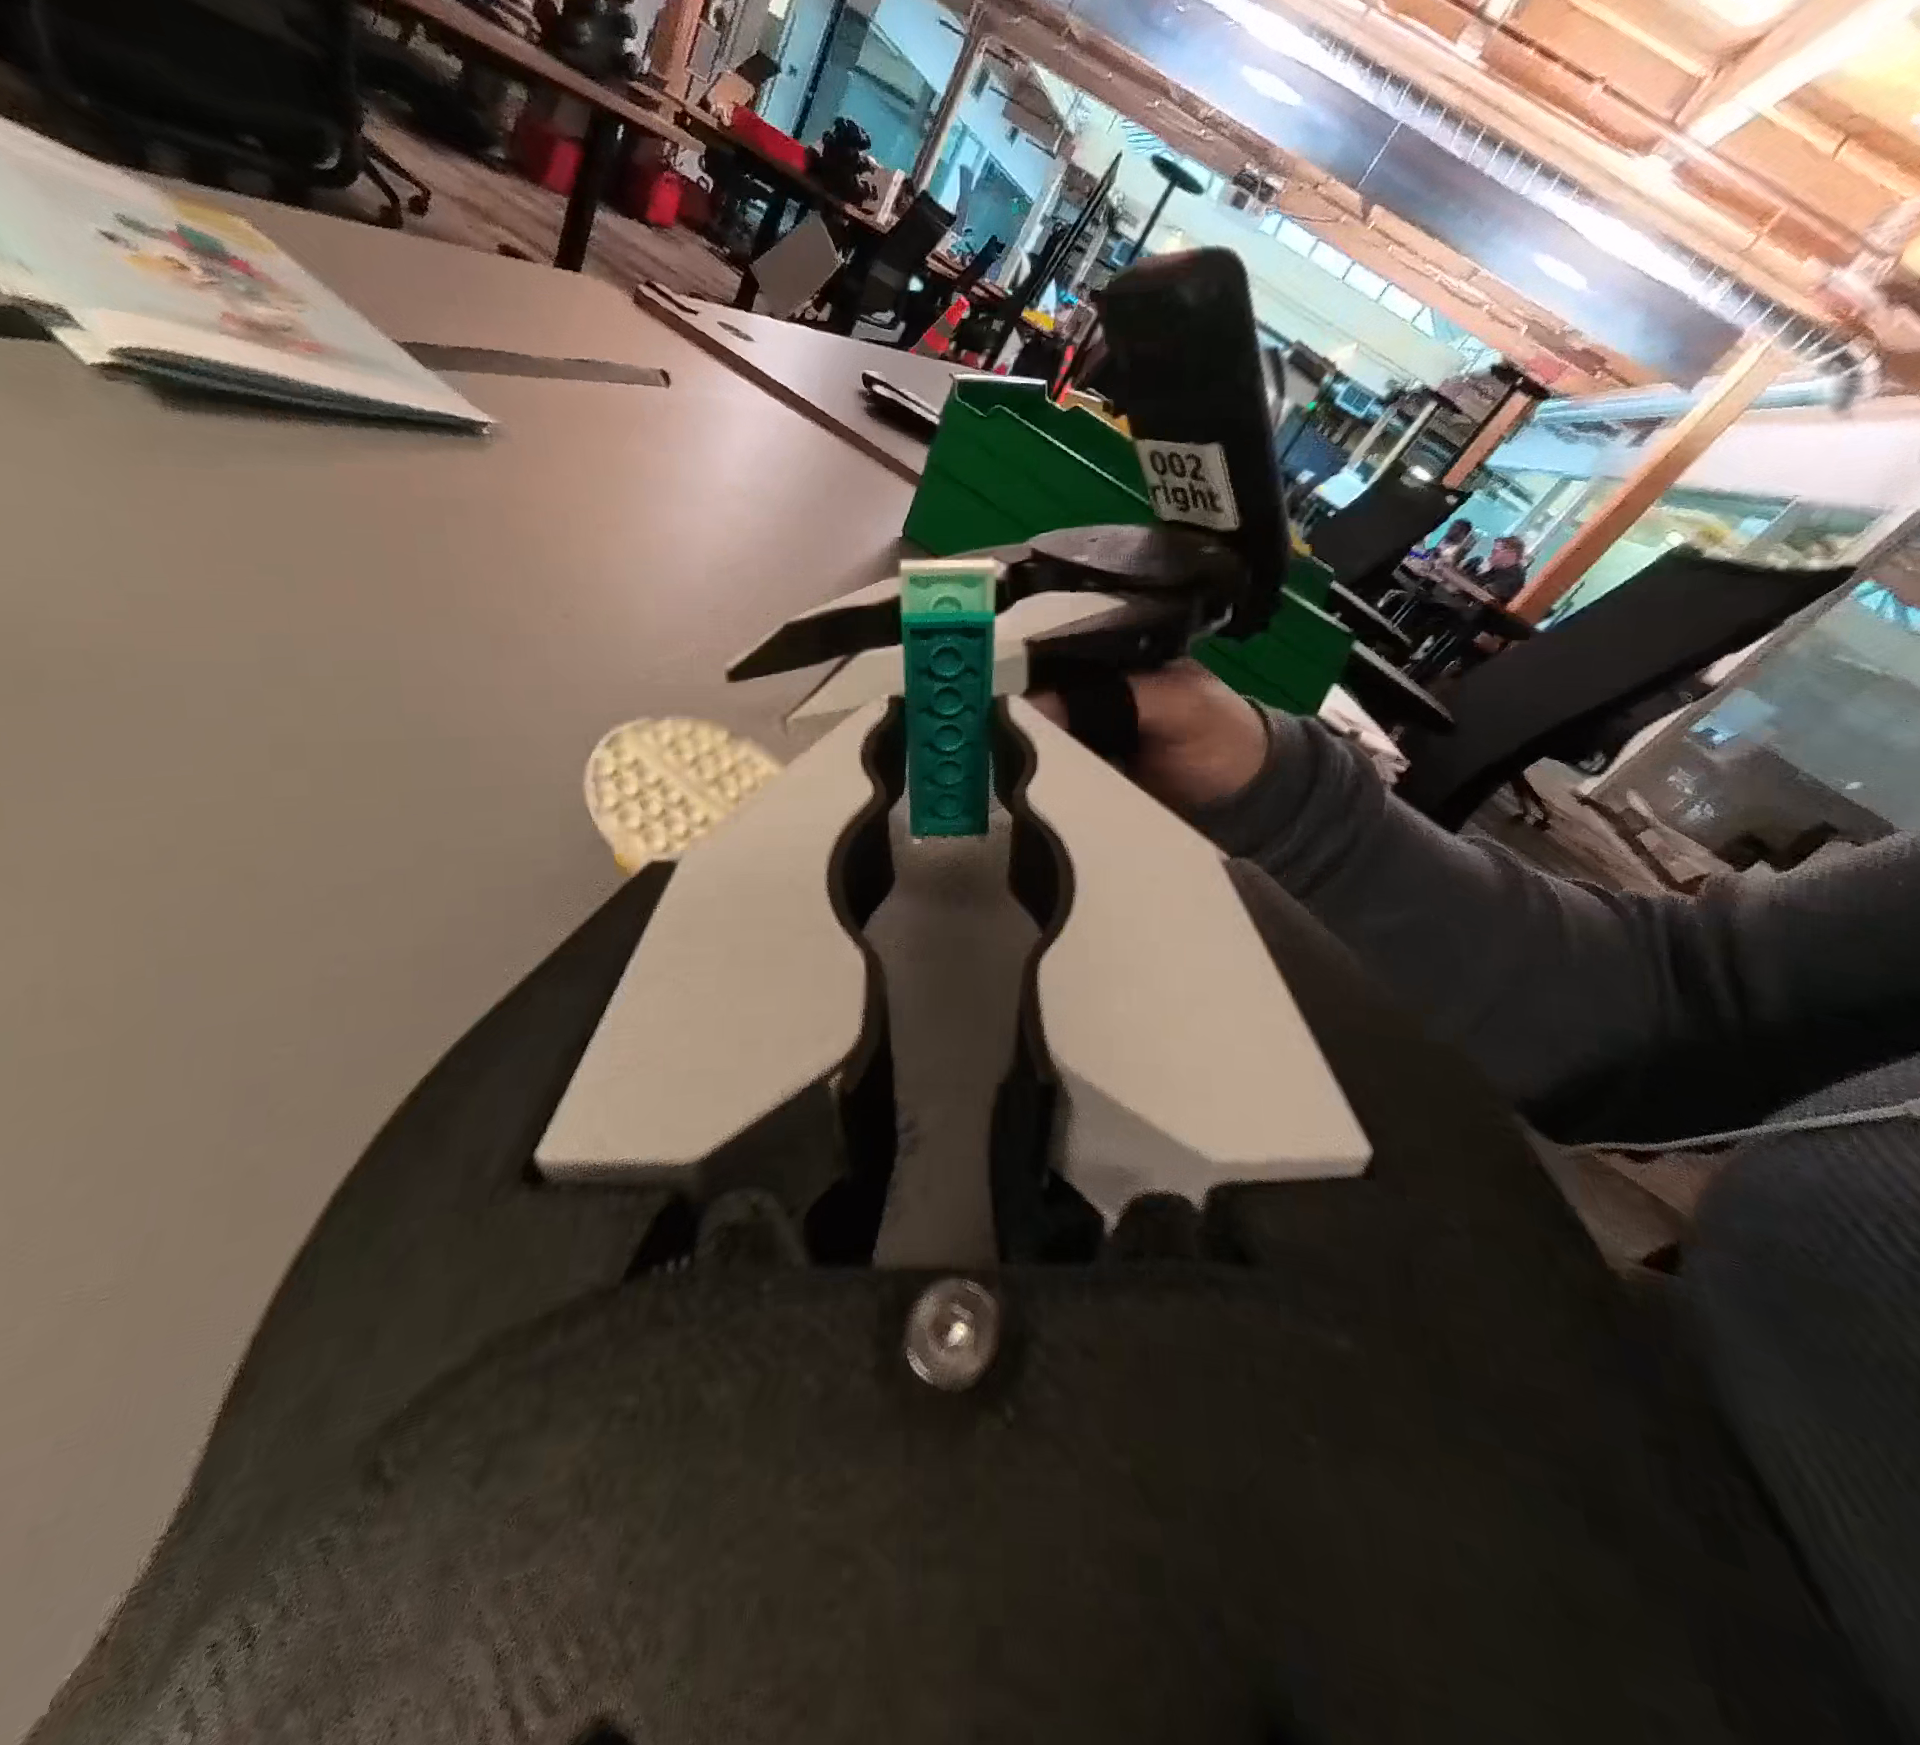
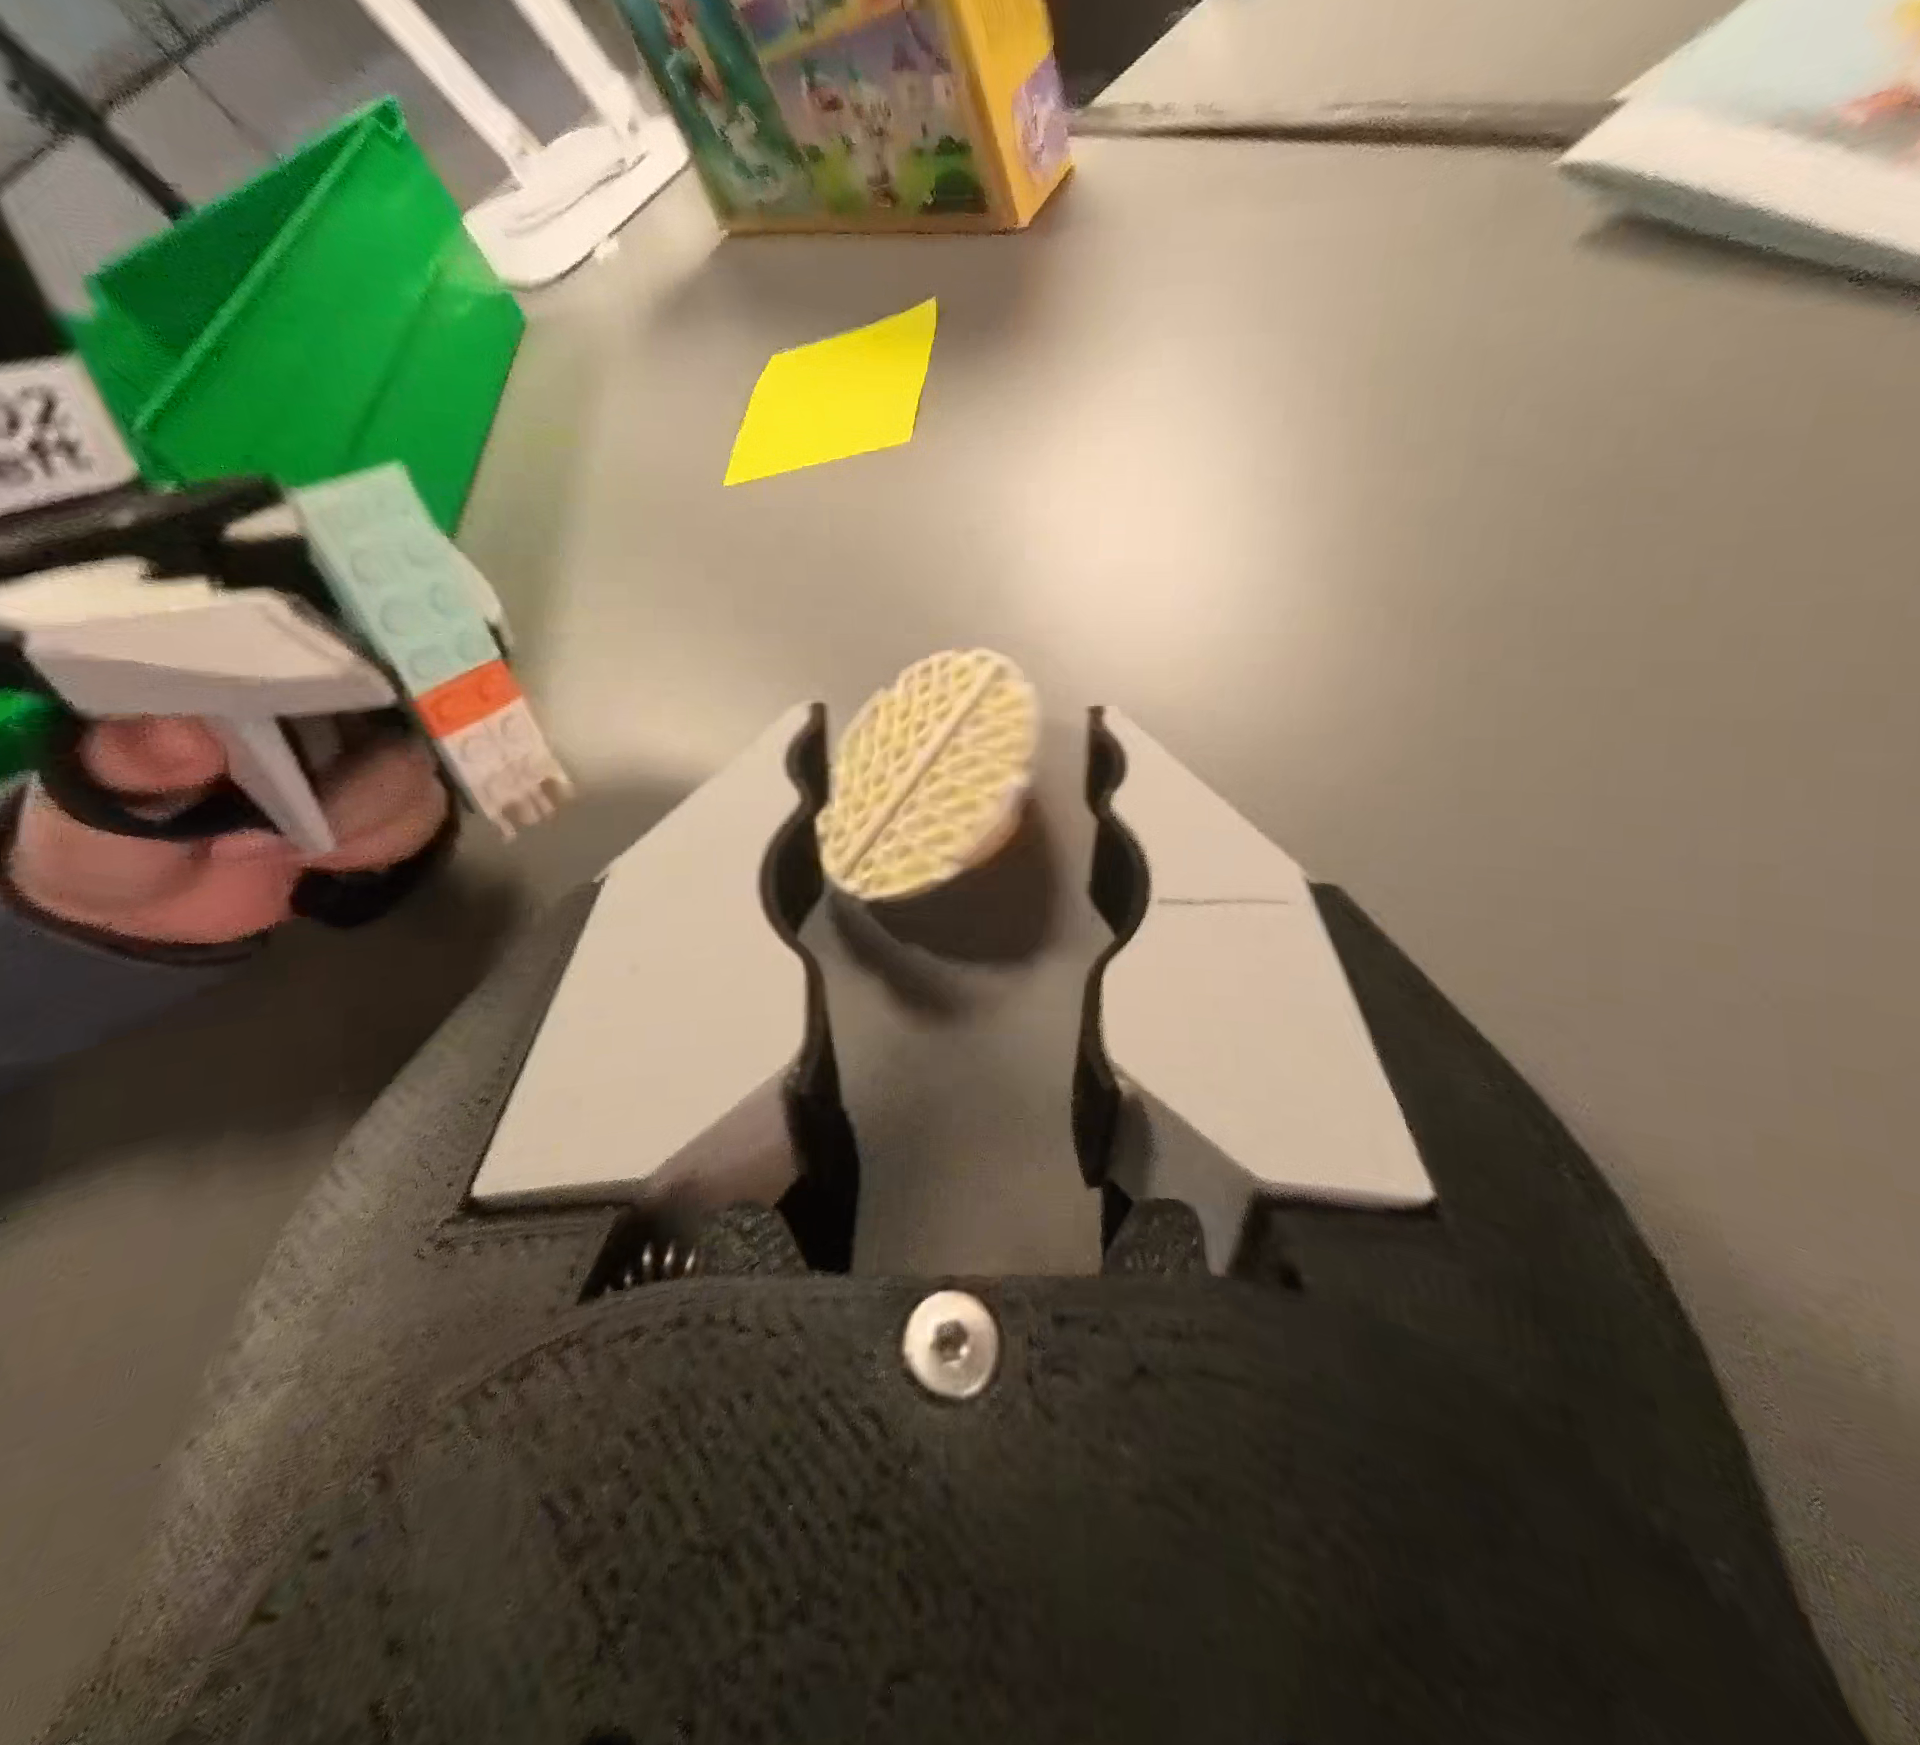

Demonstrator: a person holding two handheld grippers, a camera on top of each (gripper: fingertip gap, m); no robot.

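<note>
Clamping a stack of toy bricks (image 1: 948, 739), the left gripper (image 1: 945, 760) had its fingers narrowed onto the stack's sides, teal plate facing the left wrist camera. In the right wrist view the same stack (image 2: 436, 646) showed at 9 o'clock: pale mint plates, an orange band, white pieces at the tip. Judged light, rigid and slick-sided; press-fit joints could pop apart under a twist, so a hold across the long flat sides looked safest.

The right gripper (image 2: 956, 760) stood wide, holding nothing. A cream round studded plate (image 2: 930, 776) lay between its fingertips, tilted on something beneath; touching the left finger or not, cannot tell. Same plate (image 1: 675, 776) sat at 9 o'clock of the stack in the left view. Judged thin, stiff and light; low profile meant an edge pinch across the rim.

The right gripper (image 1: 883, 646) also showed in the left view, crossing just behind the stack, a hand (image 1: 1195, 729) and grey sleeve behind it.

Bench (image 2: 1351, 500): smooth matte grey, hard, likely slippery for small plastic. On it: a green bin (image 2: 312, 334) at 10 o'clock, a yellow paper square (image 2: 836, 394) at 12, a colourful toy box (image 2: 831, 22) beyond, an open booklet (image 2: 1787, 116) at 2 o'clock.

Room: an open workshop with long tables, chairs and exposed wooden ceiling beams; blurry.
</note>
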